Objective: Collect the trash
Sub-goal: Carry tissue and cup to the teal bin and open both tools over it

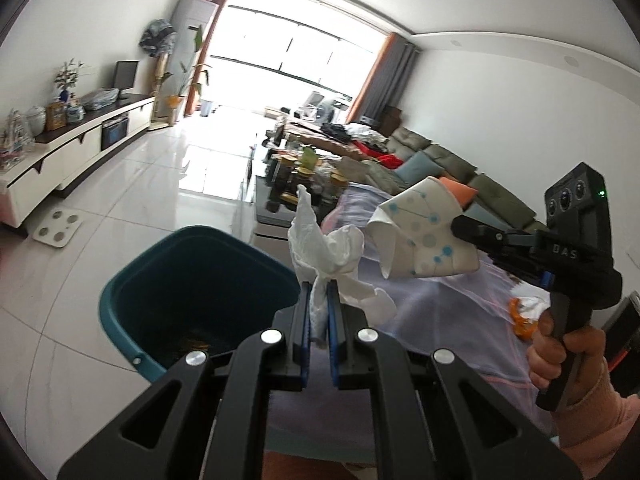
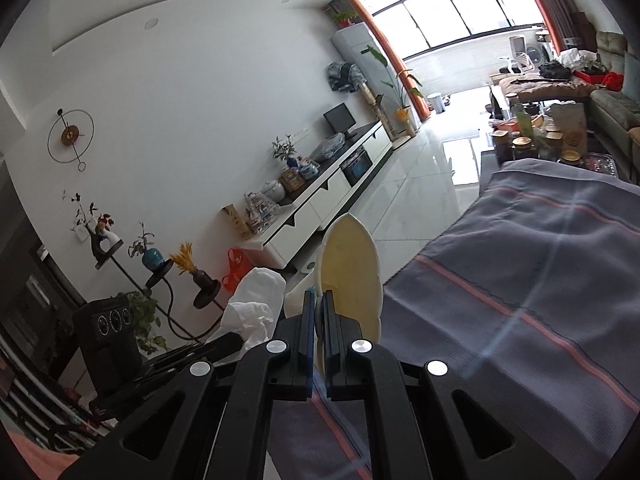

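My left gripper (image 1: 319,296) is shut on a crumpled white tissue (image 1: 332,252), held just right of a teal trash bin (image 1: 160,280) on the floor. My right gripper (image 2: 318,304) is shut on a crushed white paper cup (image 2: 352,272), dotted blue on the outside; the cup also shows in the left wrist view (image 1: 420,236), pinched by the right gripper (image 1: 460,226) above the table. The tissue (image 2: 256,300) and the left gripper's body show at the left of the right wrist view. Some trash lies at the bottom of the bin.
A table with a purple-grey striped cloth (image 2: 540,280) lies to the right. Orange peel scraps (image 1: 524,316) lie on it. A coffee table with jars (image 2: 540,140), a green sofa (image 1: 440,160), a white TV cabinet (image 1: 80,148) and a floor scale (image 1: 56,224) stand around the tiled floor.
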